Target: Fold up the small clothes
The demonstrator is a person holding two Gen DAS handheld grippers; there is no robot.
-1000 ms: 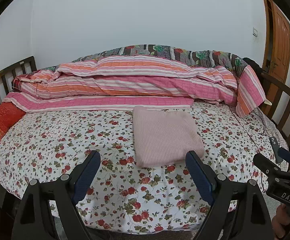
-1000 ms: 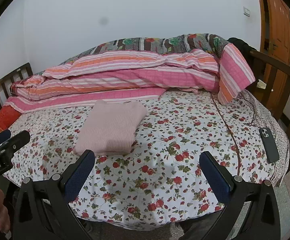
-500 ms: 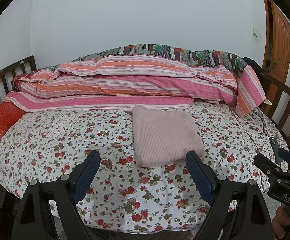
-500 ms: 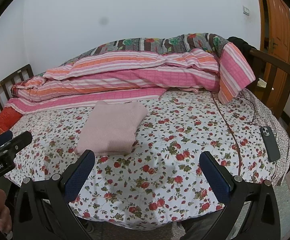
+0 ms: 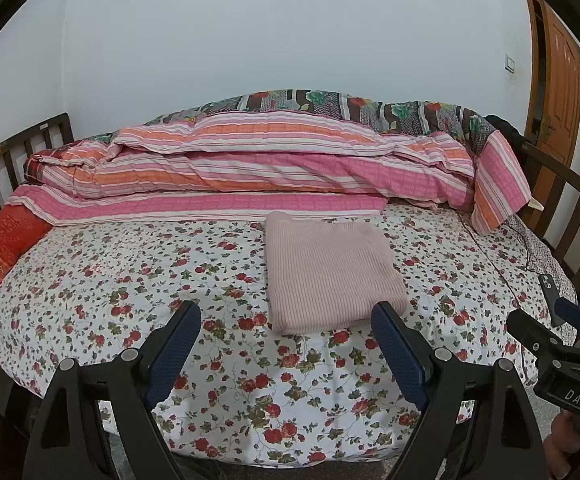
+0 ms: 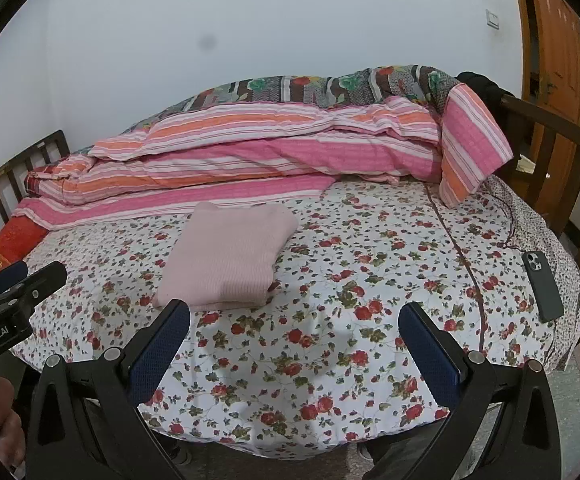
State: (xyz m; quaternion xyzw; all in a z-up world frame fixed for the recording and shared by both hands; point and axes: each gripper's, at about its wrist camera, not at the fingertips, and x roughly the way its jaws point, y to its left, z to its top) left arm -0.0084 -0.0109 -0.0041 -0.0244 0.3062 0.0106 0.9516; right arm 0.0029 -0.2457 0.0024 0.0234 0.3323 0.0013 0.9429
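Fingers of both grippers stand wide apart, empty: left gripper (image 5: 285, 330), right gripper (image 6: 294, 330), both off the bed's near edge. Pink knit top (image 5: 330, 276) lies folded mid-bed (image 5: 109, 280), just before the striped quilt (image 5: 269, 168). Fold looks done; no other garments visible. Versus earlier frames: nothing differs, both grippers unmoved.

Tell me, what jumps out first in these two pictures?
A neatly folded pink sweater lies alone on the flowery bedsheet, in front of a long roll of pink and orange striped quilt by the wall. Nearest the lens, each gripper's blue-padded fingers stand wide apart, holding nothing.
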